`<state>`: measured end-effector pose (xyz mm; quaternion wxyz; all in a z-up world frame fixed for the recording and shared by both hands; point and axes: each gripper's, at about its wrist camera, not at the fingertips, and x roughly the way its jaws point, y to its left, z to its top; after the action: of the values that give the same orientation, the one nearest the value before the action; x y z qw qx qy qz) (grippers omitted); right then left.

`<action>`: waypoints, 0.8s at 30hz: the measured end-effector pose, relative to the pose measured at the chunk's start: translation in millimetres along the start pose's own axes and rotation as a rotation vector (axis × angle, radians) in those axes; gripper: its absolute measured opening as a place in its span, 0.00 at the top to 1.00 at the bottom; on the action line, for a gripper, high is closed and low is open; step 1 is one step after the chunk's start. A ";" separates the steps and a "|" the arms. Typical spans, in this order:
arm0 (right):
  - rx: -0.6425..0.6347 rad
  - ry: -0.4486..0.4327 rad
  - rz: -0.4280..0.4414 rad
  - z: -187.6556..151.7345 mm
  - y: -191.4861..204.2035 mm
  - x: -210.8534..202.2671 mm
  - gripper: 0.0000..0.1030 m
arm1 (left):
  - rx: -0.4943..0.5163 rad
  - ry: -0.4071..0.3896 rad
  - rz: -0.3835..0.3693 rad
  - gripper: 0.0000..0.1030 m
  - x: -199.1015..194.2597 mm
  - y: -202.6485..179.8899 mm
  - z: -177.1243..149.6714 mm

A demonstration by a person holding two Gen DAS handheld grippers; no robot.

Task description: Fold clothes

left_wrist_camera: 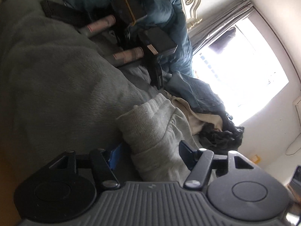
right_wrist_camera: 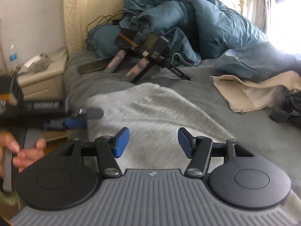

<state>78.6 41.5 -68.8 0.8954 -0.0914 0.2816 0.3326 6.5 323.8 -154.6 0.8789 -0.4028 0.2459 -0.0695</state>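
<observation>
Grey garment spread on the grey bed cover, near the bed's front edge, directly ahead of both grippers.

Left gripper: jaws apart, a thick ribbed fold of the garment lying between the blue pads; left pad mostly hidden behind the cloth, so pressing or merely straddling cannot be told. View rolled sideways, window at right. Same gripper also seen blurred at the left of the right wrist view, held by a hand.

Right gripper: jaws released, blue pads wide apart, nothing between them, hovering over the garment's near end.

Further back on the cover: beige cloth, black garment beside it, blue jeans, a heap of teal duvet against the headboard. Spare gripper tools lying below the duvet. Nightstand left of the bed.
</observation>
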 end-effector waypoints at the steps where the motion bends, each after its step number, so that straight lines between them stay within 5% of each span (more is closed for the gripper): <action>1: 0.043 0.004 0.017 8.2 -8.0 6.2 0.45 | -0.008 0.006 -0.006 0.42 4.2 1.2 0.3; 7: 0.358 0.070 0.210 43.4 -48.7 54.5 0.43 | -0.045 -0.022 -0.030 0.57 17.2 7.9 -2.7; 10: 0.462 0.122 0.236 42.6 -58.3 88.1 0.43 | 0.025 -0.068 -0.025 0.64 12.4 0.7 -9.7; 14: 0.637 0.212 0.242 23.0 -78.3 116.1 0.45 | 0.218 -0.121 -0.028 0.67 3.7 -26.9 -17.9; 24: 1.018 -0.007 0.382 -23.7 -150.1 -1.2 0.44 | 0.850 -0.203 -0.107 0.68 -19.5 -126.0 -74.8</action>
<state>164.4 -81.9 -91.2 0.7512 0.4075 0.4156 0.3113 -37.4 195.8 -95.2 0.9814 -0.0225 0.0869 -0.1698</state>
